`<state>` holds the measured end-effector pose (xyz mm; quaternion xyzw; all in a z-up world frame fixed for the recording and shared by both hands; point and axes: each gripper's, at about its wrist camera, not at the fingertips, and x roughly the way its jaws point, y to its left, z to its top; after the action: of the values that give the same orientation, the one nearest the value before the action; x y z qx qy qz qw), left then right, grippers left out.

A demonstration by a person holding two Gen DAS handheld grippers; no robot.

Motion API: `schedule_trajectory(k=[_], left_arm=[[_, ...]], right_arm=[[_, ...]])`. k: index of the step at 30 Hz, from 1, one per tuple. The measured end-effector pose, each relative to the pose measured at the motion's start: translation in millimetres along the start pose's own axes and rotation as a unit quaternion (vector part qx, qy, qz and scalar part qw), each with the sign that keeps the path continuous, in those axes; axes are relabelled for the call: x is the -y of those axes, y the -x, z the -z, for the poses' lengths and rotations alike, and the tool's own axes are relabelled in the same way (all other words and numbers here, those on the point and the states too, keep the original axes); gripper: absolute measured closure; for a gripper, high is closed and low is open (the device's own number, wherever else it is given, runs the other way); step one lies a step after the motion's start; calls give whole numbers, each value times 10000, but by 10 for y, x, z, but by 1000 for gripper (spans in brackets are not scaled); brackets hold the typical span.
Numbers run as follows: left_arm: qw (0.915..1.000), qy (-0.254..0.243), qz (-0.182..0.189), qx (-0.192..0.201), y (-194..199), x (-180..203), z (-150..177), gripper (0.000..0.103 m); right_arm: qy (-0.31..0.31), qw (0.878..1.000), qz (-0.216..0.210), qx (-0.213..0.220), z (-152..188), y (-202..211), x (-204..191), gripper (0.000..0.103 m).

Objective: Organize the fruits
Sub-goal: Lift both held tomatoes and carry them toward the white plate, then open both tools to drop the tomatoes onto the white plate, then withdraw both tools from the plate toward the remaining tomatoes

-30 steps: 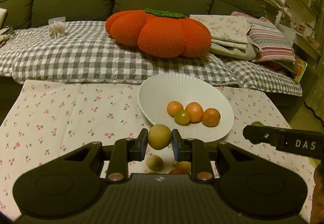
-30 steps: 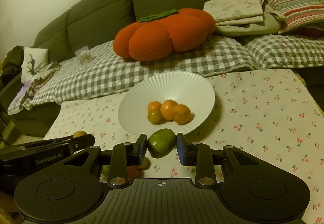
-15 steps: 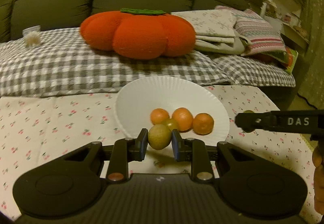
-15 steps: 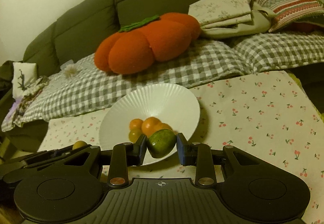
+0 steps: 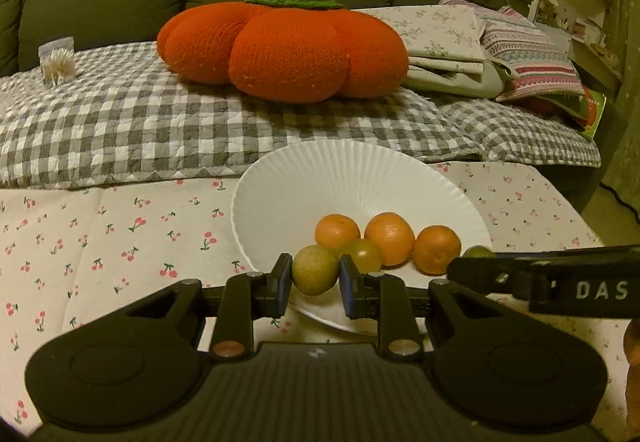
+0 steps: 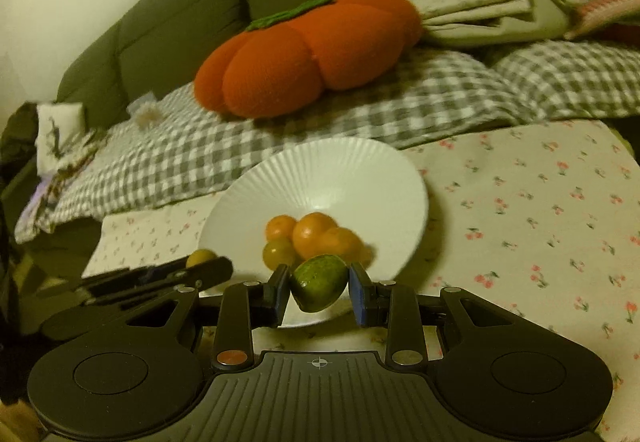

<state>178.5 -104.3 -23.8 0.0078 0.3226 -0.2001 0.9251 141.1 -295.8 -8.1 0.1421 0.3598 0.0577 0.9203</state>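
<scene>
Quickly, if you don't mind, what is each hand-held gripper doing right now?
Left hand-held gripper: closed on a yellow-green round fruit at the near rim of the white bowl.
Right hand-held gripper: closed on a green oval fruit.

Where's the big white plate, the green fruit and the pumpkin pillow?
white plate (image 5: 360,178), left wrist view, bare ribbed wall.
green fruit (image 6: 319,276), right wrist view, its middle.
pumpkin pillow (image 5: 288,50), left wrist view, front lobe.
</scene>
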Motion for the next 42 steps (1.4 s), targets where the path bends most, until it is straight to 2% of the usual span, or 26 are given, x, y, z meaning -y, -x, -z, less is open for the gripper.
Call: schedule_trajectory(k=[4, 14, 15, 17, 19, 20, 29, 36, 42], left_arm=[[10000, 7, 16, -19, -57, -13, 9, 80], [9999, -115, 20, -9, -88, 20, 24, 79], [9999, -119, 32, -15, -83, 23, 24, 76], [9999, -116, 118, 19, -54, 29, 17, 57], [9998, -120, 111, 71, -11, 41, 6, 49], [9998, -119, 90, 101, 11, 45, 2, 47], [9995, 139, 245, 154, 180, -74, -36, 46], [9983, 498, 264, 133, 296, -199, -37, 46], [9982, 565, 190, 6, 402, -215, 36, 46]], right_arm=[[1, 9999, -6, -143, 18, -126, -22, 73], [-52, 9999, 79, -128, 28, -248, -16, 73], [-96, 9999, 95, -96, 25, -245, -7, 72], [-234, 9997, 79, -75, 12, -236, 33, 70], [-403, 9992, 52, -25, 1, -207, 78, 58], [-469, 9989, 40, 0, -7, -192, 94, 56], [-871, 9961, 26, 168, -80, -33, 219, 55], [-876, 9960, 49, 190, -89, 40, 185, 55], [-922, 9956, 92, 147, -75, 85, 149, 55]])
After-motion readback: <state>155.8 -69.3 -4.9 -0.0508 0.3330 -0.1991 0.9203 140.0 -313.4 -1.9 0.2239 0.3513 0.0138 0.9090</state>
